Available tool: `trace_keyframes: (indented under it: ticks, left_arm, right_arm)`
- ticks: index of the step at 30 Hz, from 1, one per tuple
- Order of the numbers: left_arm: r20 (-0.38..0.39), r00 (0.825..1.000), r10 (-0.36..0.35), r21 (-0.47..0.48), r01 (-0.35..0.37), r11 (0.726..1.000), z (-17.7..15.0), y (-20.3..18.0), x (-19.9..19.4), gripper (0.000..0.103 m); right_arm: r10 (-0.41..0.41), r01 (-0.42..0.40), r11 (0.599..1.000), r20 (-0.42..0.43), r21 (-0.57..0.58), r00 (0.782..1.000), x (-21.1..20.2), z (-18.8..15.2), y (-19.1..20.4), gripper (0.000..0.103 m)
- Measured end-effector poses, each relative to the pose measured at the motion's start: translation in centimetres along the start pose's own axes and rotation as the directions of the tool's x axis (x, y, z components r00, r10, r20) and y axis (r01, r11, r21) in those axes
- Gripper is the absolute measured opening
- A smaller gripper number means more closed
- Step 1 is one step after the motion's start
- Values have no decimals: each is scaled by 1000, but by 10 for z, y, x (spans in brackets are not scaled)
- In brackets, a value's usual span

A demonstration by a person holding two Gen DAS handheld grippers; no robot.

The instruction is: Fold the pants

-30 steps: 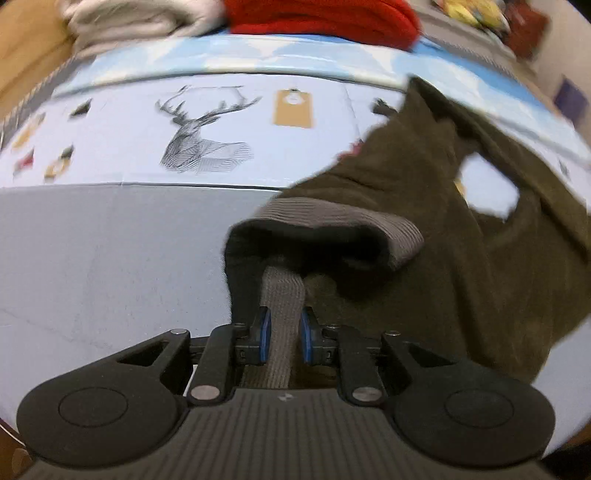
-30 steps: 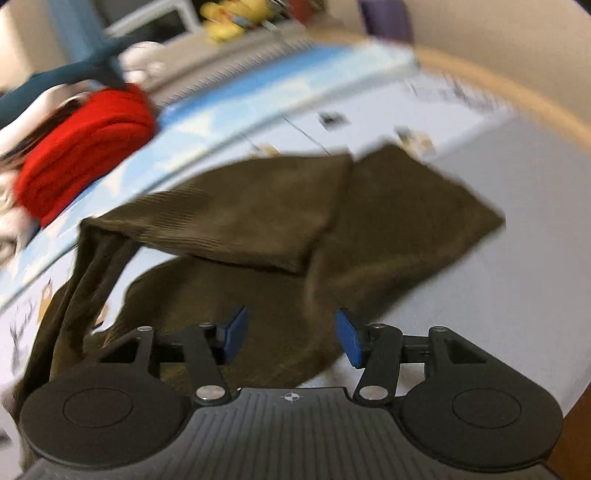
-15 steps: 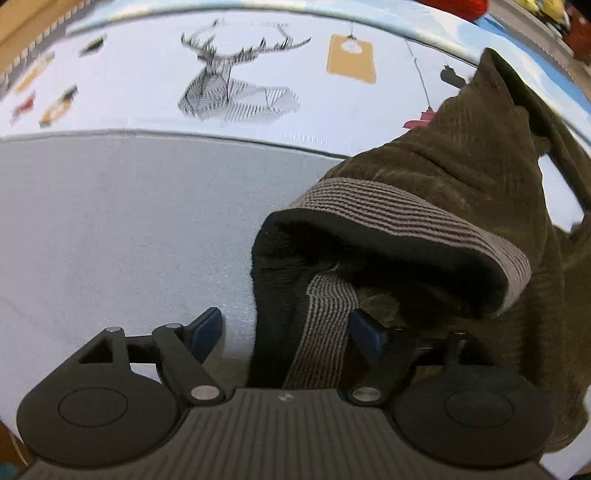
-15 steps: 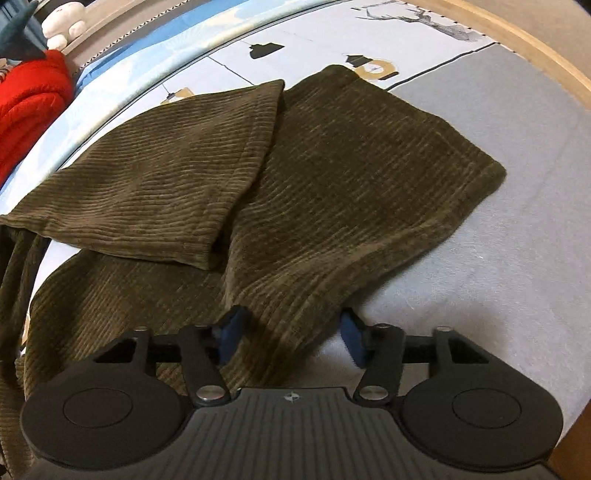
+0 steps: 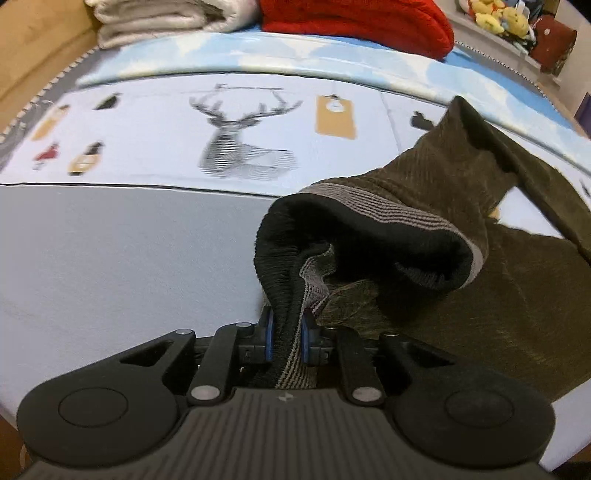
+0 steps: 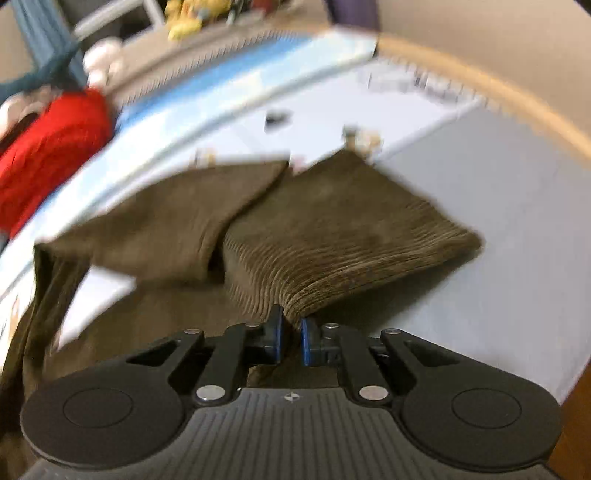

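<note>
Olive-brown ribbed pants [image 5: 517, 288] with grey-striped, black-lined waistband [image 5: 373, 218]; pale bedsheet [image 5: 110, 258] printed with grey deer [image 5: 240, 144]; red blanket [image 5: 354, 18] at far edge.

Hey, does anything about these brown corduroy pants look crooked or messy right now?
Yes. The brown corduroy pants lie unevenly on the pale printed bedsheet: one leg overlaps the other at an angle. The striped grey waistband gapes open, bunched. The left gripper is closing on the waistband, the right gripper on a leg's edge.
</note>
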State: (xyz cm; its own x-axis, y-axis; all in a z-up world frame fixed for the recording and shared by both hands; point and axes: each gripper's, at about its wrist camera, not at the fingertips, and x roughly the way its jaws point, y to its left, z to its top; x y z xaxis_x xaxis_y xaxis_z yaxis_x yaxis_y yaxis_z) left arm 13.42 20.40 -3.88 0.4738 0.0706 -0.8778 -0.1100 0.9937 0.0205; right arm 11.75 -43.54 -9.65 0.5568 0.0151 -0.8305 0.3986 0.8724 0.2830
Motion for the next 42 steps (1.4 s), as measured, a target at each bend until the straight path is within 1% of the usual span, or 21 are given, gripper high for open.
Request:
trace_keyframes:
  ticks: [2,3,5,7,9,10,11,12,14,17,21,22,24,27,28,31,32,35,37,39,42]
  left_arm:
    - [-18,998,54,12,-54,998,-8,12,-5,15]
    - [-40,996,76,14,-76,997,-11,17,-4,15]
    - [-122,988,94,30,-91,995,-17,26,7,17]
    - [-189,977,100,49,-93,995,-19,30,19,19]
    - [-178,976,123,50,-116,992,-16,32,19,23]
    - [-153,981,120,38,-116,993,-12,33,14,33]
    - [-131,986,106,19,-105,994,-9,33,11,40]
    - [-116,989,90,-2,-91,996,-6,34,8,50]
    - [-95,994,60,-25,-63,998,0,33,5,52]
    - [-59,998,25,-34,-27,999,5,23,1,53]
    - [-23,1000,-7,-48,6,999,14,6,5,53]
    - [-21,1000,-19,-57,18,998,16,4,5,55]
    - [-22,999,-37,-72,35,997,18,1,6,55]
    - [-31,999,-40,-64,38,997,15,-4,5,56]
    - [-34,999,-41,-59,39,998,14,-5,5,56]
    - [-34,999,-41,-51,39,998,13,-9,4,56]
    - [-31,999,-43,-52,41,998,14,-8,4,56]
    - [-28,998,-49,-51,47,998,16,-9,2,56]
    - [-22,998,-53,-49,52,997,16,-9,1,56]
    - [-18,998,-61,-48,60,997,17,-10,0,56]
    - [-4,997,-75,-51,75,996,18,-10,-5,56]
  right_arm:
    - [56,-71,992,-141,-104,988,5,-18,0,10]
    - [60,-86,988,-191,-127,980,7,-26,-2,11]
    - [85,-111,990,-251,-89,964,8,-33,-14,15]
    - [143,-144,989,-236,13,961,-1,-29,-36,24]
    - [167,-144,981,-189,130,968,-11,-21,-64,28]
    - [164,-129,969,-159,210,974,-17,-15,-82,31]
    - [139,-100,957,-125,274,982,-22,-12,-98,33]
    - [91,-55,941,-93,334,991,-27,-9,-115,40]
    - [0,28,900,-64,436,998,-31,-11,-138,47]
    - [-53,91,820,-83,566,995,-25,-16,-169,48]
    - [-94,149,778,-120,611,988,-18,-22,-186,48]
    - [-94,143,773,-111,618,989,-18,-23,-186,48]
    - [-112,141,791,-86,596,990,-14,-23,-176,48]
    - [-174,190,836,-79,515,982,-13,-16,-166,13]
    - [-185,194,844,-67,500,980,-17,-16,-166,11]
    - [-250,189,849,60,494,966,-49,-14,-175,9]
    - [-266,191,834,74,517,961,-58,-15,-181,9]
    - [-322,265,765,-7,586,947,-60,-26,-206,9]
    - [-312,238,737,7,633,950,-60,-28,-216,9]
    - [-317,228,759,40,610,948,-63,-23,-216,9]
    - [-374,310,787,13,534,927,-49,-9,-198,12]
